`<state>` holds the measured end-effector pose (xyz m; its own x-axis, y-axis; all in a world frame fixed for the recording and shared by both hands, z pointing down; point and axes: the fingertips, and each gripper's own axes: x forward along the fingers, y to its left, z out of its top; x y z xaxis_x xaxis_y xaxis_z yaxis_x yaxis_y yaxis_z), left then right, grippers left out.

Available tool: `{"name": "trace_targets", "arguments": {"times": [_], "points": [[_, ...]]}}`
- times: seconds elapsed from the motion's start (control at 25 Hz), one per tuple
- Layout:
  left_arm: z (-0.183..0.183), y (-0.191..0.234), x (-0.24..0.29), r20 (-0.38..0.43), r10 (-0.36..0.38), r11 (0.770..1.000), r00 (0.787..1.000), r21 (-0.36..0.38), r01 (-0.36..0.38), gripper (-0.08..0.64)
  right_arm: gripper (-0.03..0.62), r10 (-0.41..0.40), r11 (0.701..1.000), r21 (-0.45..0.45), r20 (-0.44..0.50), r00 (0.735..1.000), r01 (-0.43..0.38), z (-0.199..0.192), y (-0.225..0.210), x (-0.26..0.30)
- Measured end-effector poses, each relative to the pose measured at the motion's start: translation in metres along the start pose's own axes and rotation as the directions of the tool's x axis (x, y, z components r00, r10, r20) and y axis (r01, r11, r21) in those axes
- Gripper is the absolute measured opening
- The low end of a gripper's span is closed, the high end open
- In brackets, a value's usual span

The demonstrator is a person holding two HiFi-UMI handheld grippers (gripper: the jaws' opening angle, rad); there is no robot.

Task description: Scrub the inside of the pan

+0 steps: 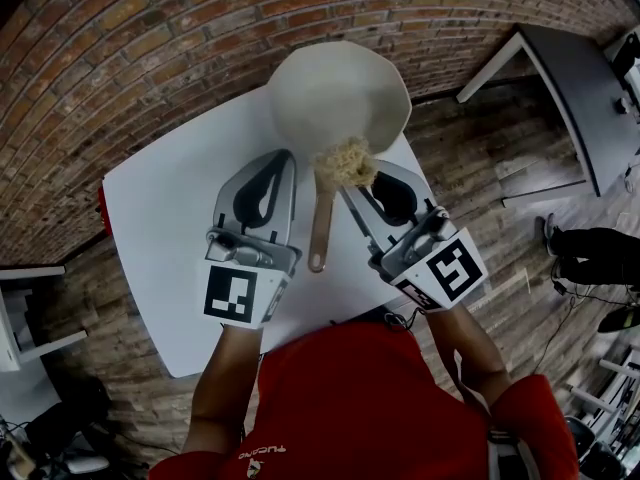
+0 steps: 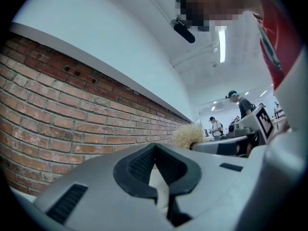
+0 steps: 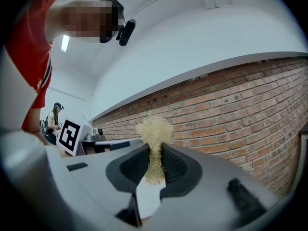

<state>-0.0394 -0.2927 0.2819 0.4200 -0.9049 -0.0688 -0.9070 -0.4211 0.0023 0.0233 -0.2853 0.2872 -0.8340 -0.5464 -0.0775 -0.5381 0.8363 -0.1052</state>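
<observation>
A pale cream pan [image 1: 335,93] sits at the far edge of the white table [image 1: 165,218], its brown handle [image 1: 320,230] pointing toward me. My right gripper [image 1: 352,180] is shut on a straw-coloured fibre scrubber [image 1: 347,161], held over the pan's near rim where the handle joins. In the right gripper view the scrubber [image 3: 154,134] bulges out above the closed jaws of the right gripper [image 3: 154,153]. My left gripper [image 1: 286,158] hovers just left of the handle, shut with nothing in it. The left gripper view shows the left gripper [image 2: 154,150] with its tips meeting.
A brick wall [image 1: 150,48] runs behind the table. A dark table [image 1: 575,88] with white legs stands at the right, and a person's feet [image 1: 590,253] are on the wooden floor beyond. A red object [image 1: 103,208] peeks out at the table's left edge.
</observation>
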Motion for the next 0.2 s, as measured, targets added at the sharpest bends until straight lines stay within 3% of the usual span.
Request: {"name": "trace_targets", "arguments": {"times": [0.2], "points": [[-0.0025, 0.0016, -0.0018, 0.0, 0.008, 1.0, 1.0, -0.008, -0.008, 0.011, 0.075, -0.003, 1.0, 0.001, -0.009, 1.0, 0.003, -0.0042, -0.0009, -0.0006]]}}
